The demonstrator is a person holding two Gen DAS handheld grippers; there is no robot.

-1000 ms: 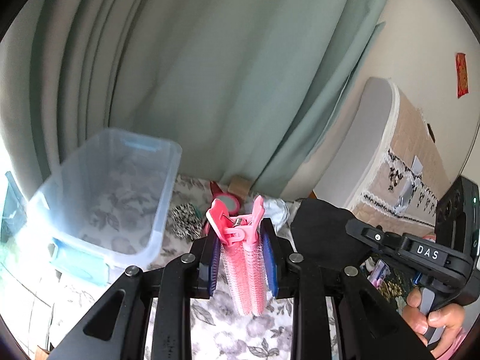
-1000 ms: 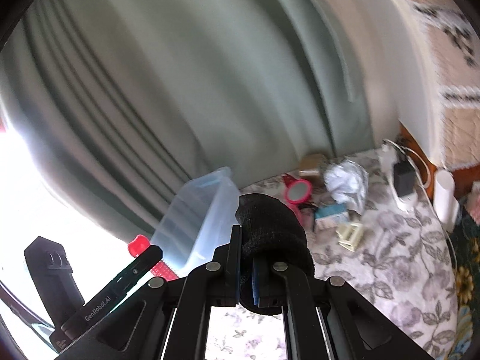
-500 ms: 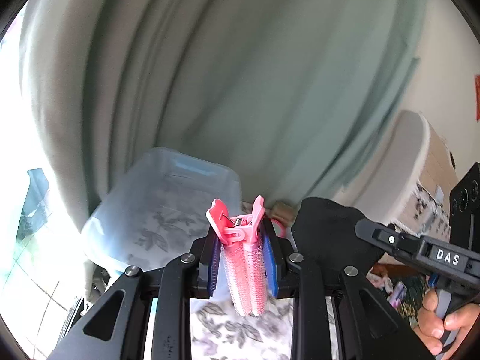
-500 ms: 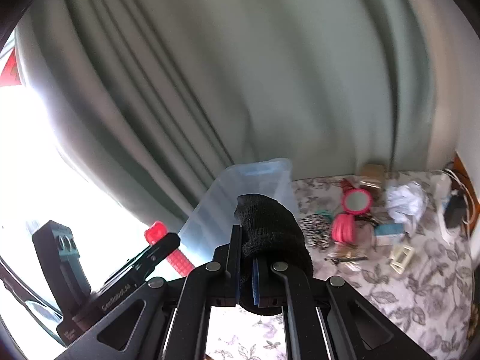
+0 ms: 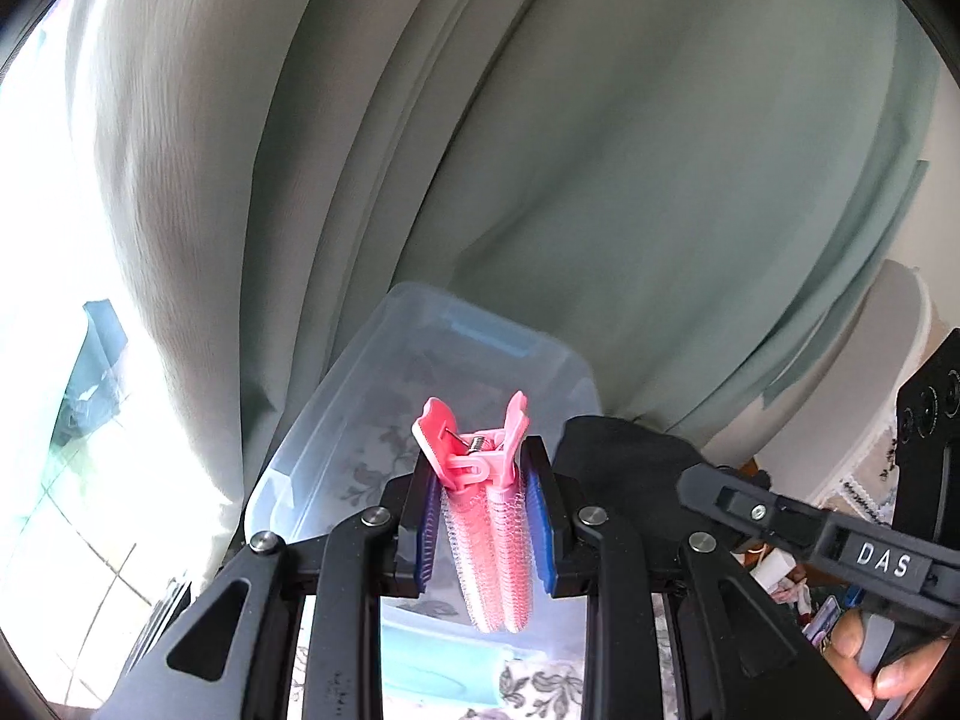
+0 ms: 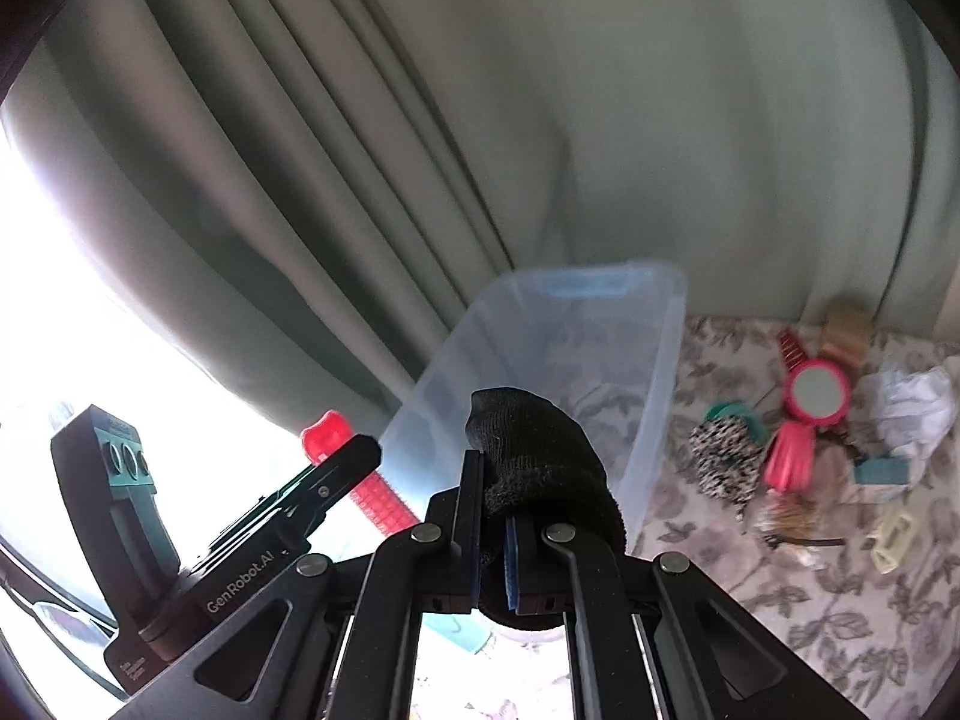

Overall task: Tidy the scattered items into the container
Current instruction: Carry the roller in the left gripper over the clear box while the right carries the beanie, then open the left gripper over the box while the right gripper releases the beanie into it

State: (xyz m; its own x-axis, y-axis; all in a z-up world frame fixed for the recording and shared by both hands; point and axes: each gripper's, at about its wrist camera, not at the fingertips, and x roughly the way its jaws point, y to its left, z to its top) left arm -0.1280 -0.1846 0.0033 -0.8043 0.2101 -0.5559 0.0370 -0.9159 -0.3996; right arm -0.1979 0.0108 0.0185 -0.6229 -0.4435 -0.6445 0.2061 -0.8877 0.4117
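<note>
Pink hair clip (image 5: 483,516) sits clamped between left jaws over bin (image 5: 384,372).

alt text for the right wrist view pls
The right gripper holds a black knit sock in front of a clear plastic bin. Small items lie scattered on the floral cloth at right; a grey-green curtain hangs behind.
</note>
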